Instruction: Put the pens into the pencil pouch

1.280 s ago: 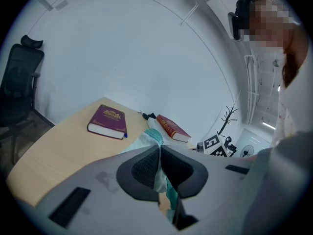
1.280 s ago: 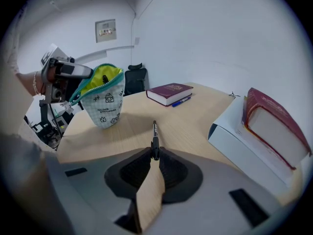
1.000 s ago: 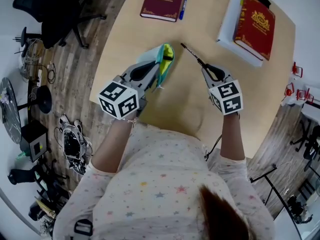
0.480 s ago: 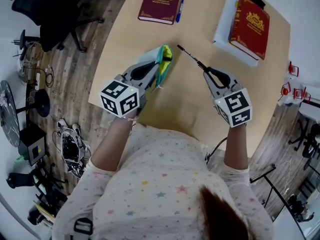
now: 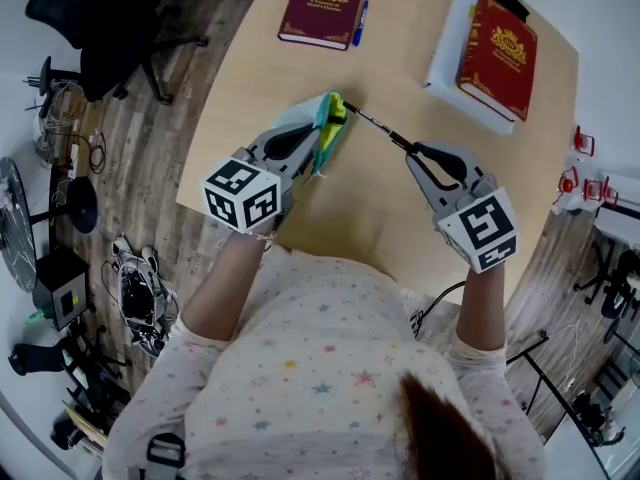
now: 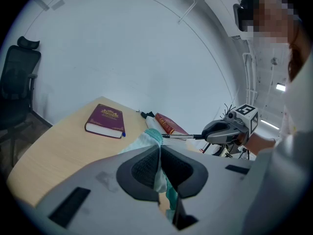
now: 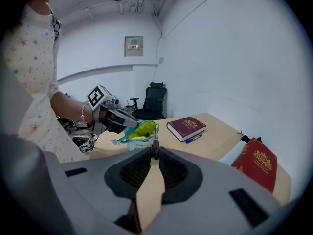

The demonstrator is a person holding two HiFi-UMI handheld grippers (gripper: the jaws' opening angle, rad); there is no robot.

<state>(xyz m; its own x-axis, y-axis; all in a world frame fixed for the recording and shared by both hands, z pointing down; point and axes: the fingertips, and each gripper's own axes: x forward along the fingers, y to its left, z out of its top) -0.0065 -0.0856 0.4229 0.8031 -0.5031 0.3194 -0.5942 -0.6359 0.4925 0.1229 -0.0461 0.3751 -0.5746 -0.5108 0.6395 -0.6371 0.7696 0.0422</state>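
Note:
The pencil pouch point(image 5: 327, 128), teal outside and yellow-green inside, lies on the wooden table with its mouth open. My left gripper point(image 5: 305, 140) is shut on the pouch's near edge, and its fabric point(image 6: 157, 169) is pinched between the jaws. My right gripper point(image 5: 408, 149) is shut on the end of a thin black pen point(image 5: 372, 124). The pen slants up-left, and its tip is at the pouch's mouth. In the right gripper view the pen point(image 7: 155, 148) sticks out between the pads toward the pouch point(image 7: 139, 130). A blue pen point(image 5: 358, 23) lies beside the maroon book point(image 5: 322, 6).
A second red book point(image 5: 497, 56) rests on a white stack point(image 5: 446, 52) at the table's far right. A black office chair point(image 5: 110, 28) stands on the floor to the left, with cables and gear below it. The table's left edge point(image 5: 205, 133) runs close to my left gripper.
My right gripper has risen and swung the black pen leftward, bringing its tip from open table to the pouch's mouth. The left gripper and pouch have stayed put.

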